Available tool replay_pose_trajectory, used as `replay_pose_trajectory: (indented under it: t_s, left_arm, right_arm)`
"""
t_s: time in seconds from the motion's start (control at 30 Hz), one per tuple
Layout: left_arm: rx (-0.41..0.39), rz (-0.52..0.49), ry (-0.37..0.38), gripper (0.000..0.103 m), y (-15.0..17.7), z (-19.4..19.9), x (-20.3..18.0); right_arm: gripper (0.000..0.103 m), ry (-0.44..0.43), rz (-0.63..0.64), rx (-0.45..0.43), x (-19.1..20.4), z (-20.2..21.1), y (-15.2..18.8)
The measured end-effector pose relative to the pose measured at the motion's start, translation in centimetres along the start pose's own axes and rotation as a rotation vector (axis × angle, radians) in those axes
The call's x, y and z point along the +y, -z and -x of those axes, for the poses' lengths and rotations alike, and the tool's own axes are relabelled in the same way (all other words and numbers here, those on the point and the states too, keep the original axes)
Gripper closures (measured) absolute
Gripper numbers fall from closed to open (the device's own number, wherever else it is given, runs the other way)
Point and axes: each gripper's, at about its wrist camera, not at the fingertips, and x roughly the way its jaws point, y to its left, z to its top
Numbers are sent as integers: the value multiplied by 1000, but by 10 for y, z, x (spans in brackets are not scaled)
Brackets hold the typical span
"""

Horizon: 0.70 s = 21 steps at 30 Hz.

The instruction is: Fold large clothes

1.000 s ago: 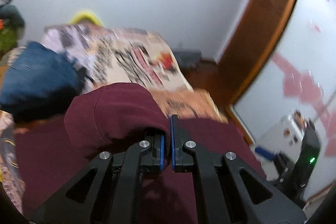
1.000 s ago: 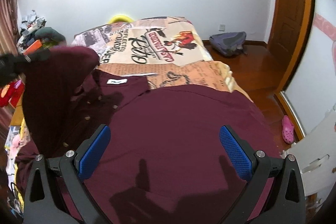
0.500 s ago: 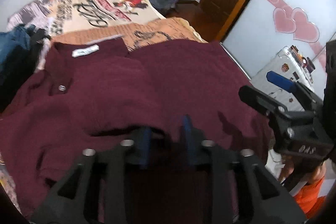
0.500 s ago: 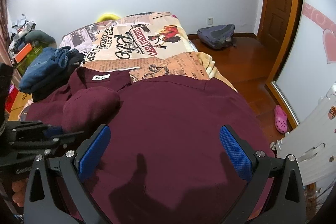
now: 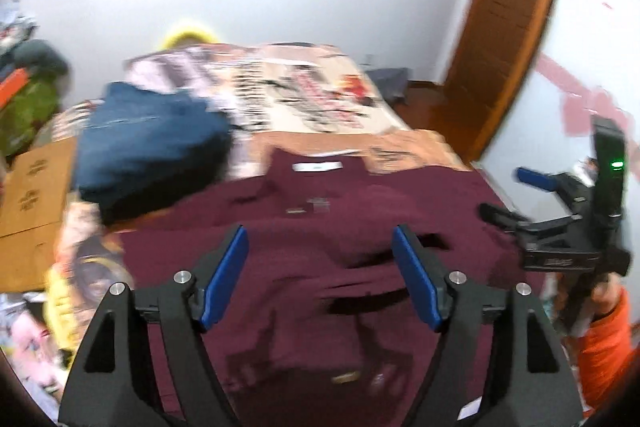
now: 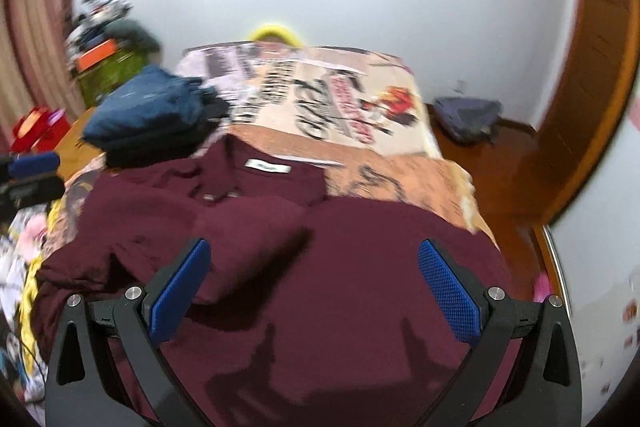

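Observation:
A large maroon shirt (image 5: 320, 259) lies spread on the bed, collar and white label (image 5: 318, 167) at the far end, one sleeve folded over its body. In the right wrist view the shirt (image 6: 340, 287) shows the folded sleeve at centre left. My left gripper (image 5: 320, 275) is open and empty, hovering above the shirt's near part. My right gripper (image 6: 314, 291) is open and empty above the shirt; it also shows at the right of the left wrist view (image 5: 560, 219).
A pile of blue clothes (image 6: 148, 111) lies on the bed's far left. The printed bedspread (image 6: 340, 103) covers the far half. A cardboard box (image 5: 32, 187) stands left; a grey bag (image 6: 468, 115) and a wooden door (image 6: 592, 87) are at the right.
My left gripper let go of the maroon sleeve, laid it on the shirt and opened wide, then drew back. The right gripper stayed open.

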Motion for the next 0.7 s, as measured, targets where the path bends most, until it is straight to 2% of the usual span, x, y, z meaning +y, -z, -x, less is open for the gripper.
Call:
replay_pose_trajectory:
  t_s: [0.03,0.17,0.37,0.57,0.67,0.7]
  left_arm:
    - [8,13,-45,30,3,4,17]
    - [51,55,-130,30,21,11,63]
    - [176,86,-228,29,75,3,109]
    - [258,104,-210,29,129,-3,125]
    - [296,130,-188,29,150,-5,128]
    - [308,138,-186,29,154,-7,128]
  right_arm:
    - [0,-10,27,3,9,-3,-4]
    - [0,-53,149,34,40,-23,-11]
    - [0,-7,341,224,65,-77,5]
    - [1,55,423,372,57,-111,35]
    - [2,62,382,378,51,-116,32]
    - [2,88,374,367,50,-117,30]
